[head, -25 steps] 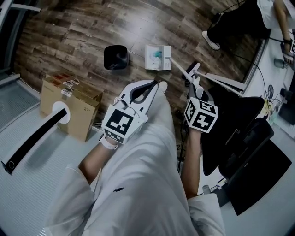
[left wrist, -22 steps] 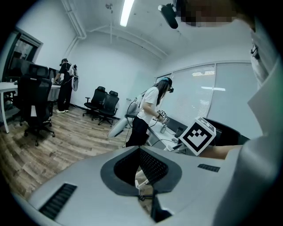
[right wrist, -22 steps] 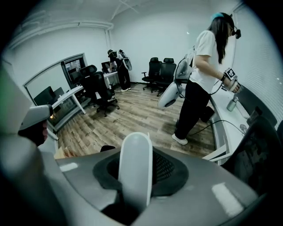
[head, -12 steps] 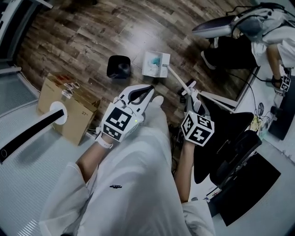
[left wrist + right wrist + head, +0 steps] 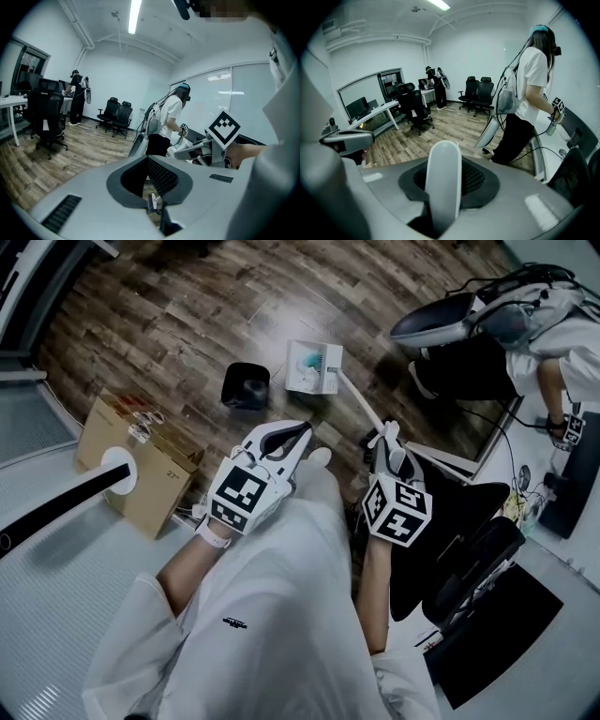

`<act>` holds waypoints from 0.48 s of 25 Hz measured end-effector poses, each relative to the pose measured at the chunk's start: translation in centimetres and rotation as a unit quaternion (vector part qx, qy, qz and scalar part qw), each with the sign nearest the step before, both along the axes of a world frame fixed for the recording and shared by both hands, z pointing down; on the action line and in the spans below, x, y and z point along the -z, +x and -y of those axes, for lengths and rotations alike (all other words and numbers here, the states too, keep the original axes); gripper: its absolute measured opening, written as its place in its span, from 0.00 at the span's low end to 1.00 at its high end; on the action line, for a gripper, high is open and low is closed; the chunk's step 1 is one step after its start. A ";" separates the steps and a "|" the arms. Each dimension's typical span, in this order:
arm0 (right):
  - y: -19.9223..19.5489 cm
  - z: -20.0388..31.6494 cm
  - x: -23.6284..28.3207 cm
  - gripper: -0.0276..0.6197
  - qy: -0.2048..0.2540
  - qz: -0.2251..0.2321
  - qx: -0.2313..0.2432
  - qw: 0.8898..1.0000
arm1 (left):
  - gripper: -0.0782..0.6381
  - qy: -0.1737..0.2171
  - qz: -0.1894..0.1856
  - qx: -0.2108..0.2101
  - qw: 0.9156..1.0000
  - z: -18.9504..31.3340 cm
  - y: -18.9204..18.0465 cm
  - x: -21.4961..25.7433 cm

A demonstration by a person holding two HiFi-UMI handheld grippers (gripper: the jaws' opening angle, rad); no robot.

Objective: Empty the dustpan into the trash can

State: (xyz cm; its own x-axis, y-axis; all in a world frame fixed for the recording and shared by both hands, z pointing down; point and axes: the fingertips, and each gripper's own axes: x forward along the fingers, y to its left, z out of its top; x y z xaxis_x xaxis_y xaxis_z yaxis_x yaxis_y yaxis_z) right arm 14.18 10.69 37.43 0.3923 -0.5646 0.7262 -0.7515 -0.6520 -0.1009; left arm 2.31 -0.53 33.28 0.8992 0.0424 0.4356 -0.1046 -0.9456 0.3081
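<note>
The white dustpan [image 5: 314, 367], with something teal in it, is over the wooden floor just right of the black trash can [image 5: 247, 385]. Its long white handle [image 5: 361, 404] runs back to my right gripper [image 5: 387, 435], which is shut on it. In the right gripper view the rounded handle end [image 5: 443, 187] stands between the jaws of the right gripper [image 5: 445, 154]. My left gripper [image 5: 302, 427] hovers shut and holds nothing, a little nearer than the trash can. In the left gripper view the left gripper [image 5: 149, 161] has its jaws together.
A cardboard box [image 5: 141, 460] stands on the floor at the left, with a curved black bar [image 5: 56, 512] beside it. Black office chairs [image 5: 469, 531] crowd the right side. A person [image 5: 562, 324] stands at the upper right beside a grey chair [image 5: 441, 320].
My right gripper has risen with the dustpan handle, and the dustpan now shows closer to the trash can. The left gripper has lifted slightly. The view has swung, bringing the person into sight.
</note>
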 end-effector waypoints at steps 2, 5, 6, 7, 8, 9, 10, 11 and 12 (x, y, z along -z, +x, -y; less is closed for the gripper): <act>-0.2 0.6 0.8 0.23 0.006 -0.006 0.009 1.000 | 0.12 0.001 -0.001 0.006 1.000 0.2 -0.3 0.2; -0.3 1.8 1.7 0.23 0.017 -0.011 0.022 1.000 | 0.12 0.004 -0.002 0.019 1.000 0.8 -0.9 0.4; -0.4 2.1 2.0 0.23 0.020 -0.012 0.026 0.999 | 0.12 0.004 -0.002 0.023 1.000 1.0 -1.1 0.4; -0.4 2.4 2.3 0.23 0.024 -0.013 0.029 0.999 | 0.12 0.004 -0.002 0.027 1.000 1.2 -1.3 0.4; -0.4 2.8 2.5 0.23 0.027 -0.014 0.033 0.999 | 0.12 0.004 -0.003 0.032 0.999 1.4 -1.5 0.4; -0.4 3.2 2.7 0.23 0.030 -0.015 0.039 0.999 | 0.12 0.005 -0.003 0.037 0.999 1.6 -1.6 0.4; -0.4 3.7 2.9 0.23 0.033 -0.015 0.045 0.998 | 0.12 0.006 -0.003 0.043 0.999 1.9 -1.7 0.4; -0.5 4.2 3.0 0.23 0.036 -0.015 0.050 0.998 | 0.12 0.006 -0.002 0.049 0.999 2.2 -1.9 0.4; -0.7 4.4 3.2 0.23 0.036 -0.014 0.054 0.998 | 0.12 0.004 0.000 0.053 0.999 2.3 -2.2 0.4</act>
